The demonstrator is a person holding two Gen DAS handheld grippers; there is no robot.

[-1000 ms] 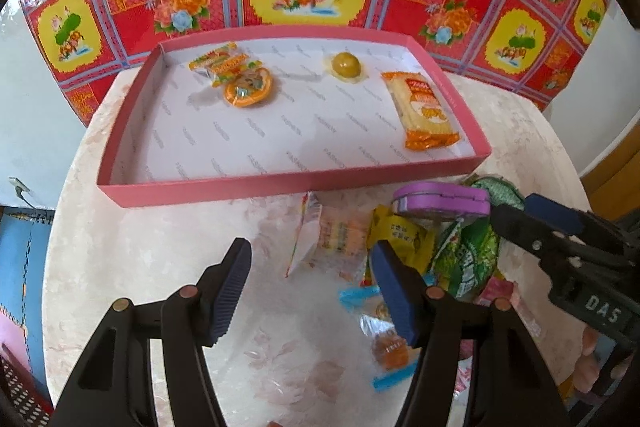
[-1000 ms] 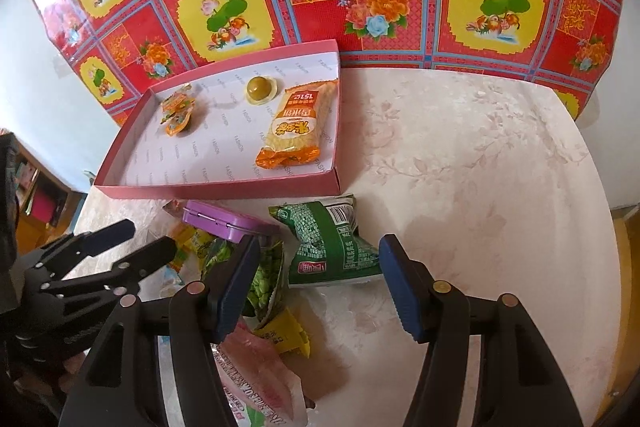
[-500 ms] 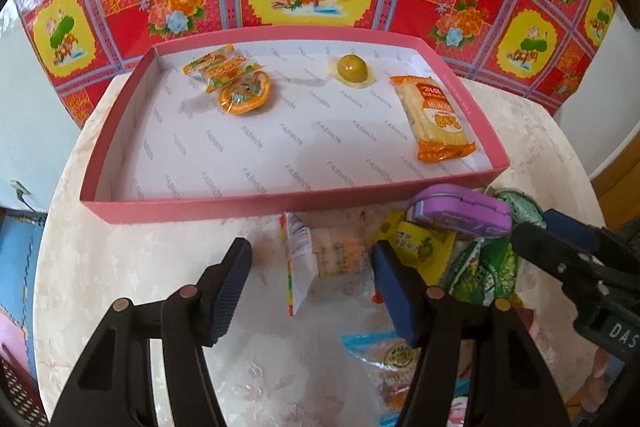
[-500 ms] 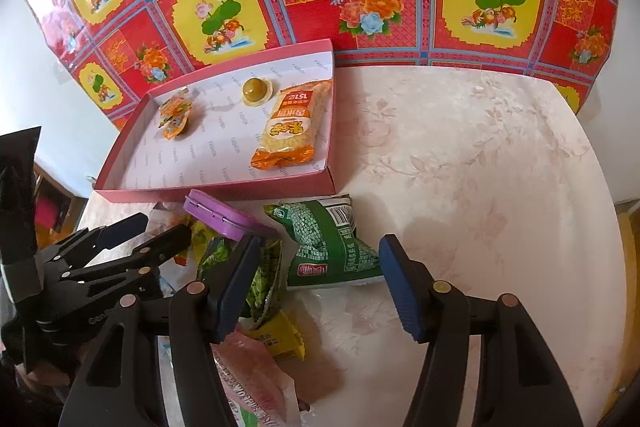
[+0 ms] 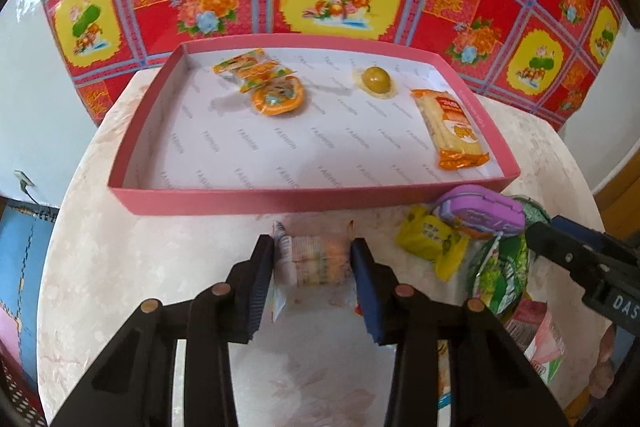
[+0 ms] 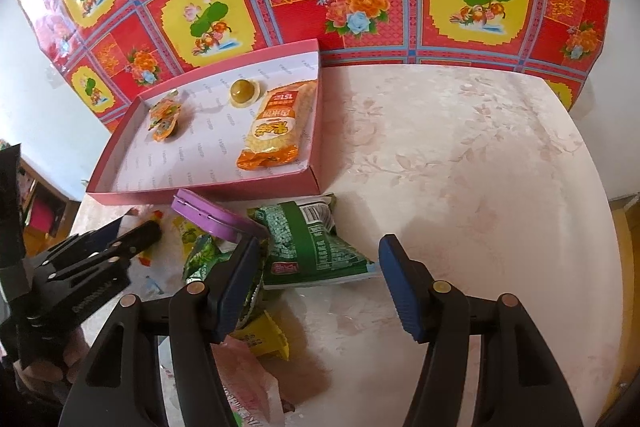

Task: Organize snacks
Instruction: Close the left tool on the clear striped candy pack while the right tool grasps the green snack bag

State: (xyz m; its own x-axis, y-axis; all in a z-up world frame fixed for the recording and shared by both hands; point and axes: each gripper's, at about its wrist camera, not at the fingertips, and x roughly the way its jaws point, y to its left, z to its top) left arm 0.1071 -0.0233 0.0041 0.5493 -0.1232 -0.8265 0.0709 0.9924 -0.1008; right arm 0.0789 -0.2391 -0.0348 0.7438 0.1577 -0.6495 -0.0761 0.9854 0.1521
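Before the tray (image 5: 240,203), left gripper (image 5: 312,267) fingers now closing on wafer packet (image 5: 318,261)

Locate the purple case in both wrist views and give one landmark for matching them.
Left wrist view: the purple case sits right of centre, just below the pink tray's near right corner, on the snack pile.
Right wrist view: the purple case sits left of centre, below the tray's near wall, just above the right claw's left finger.
Shared landmark: the orange cracker pack lying along the pink tray's right side.
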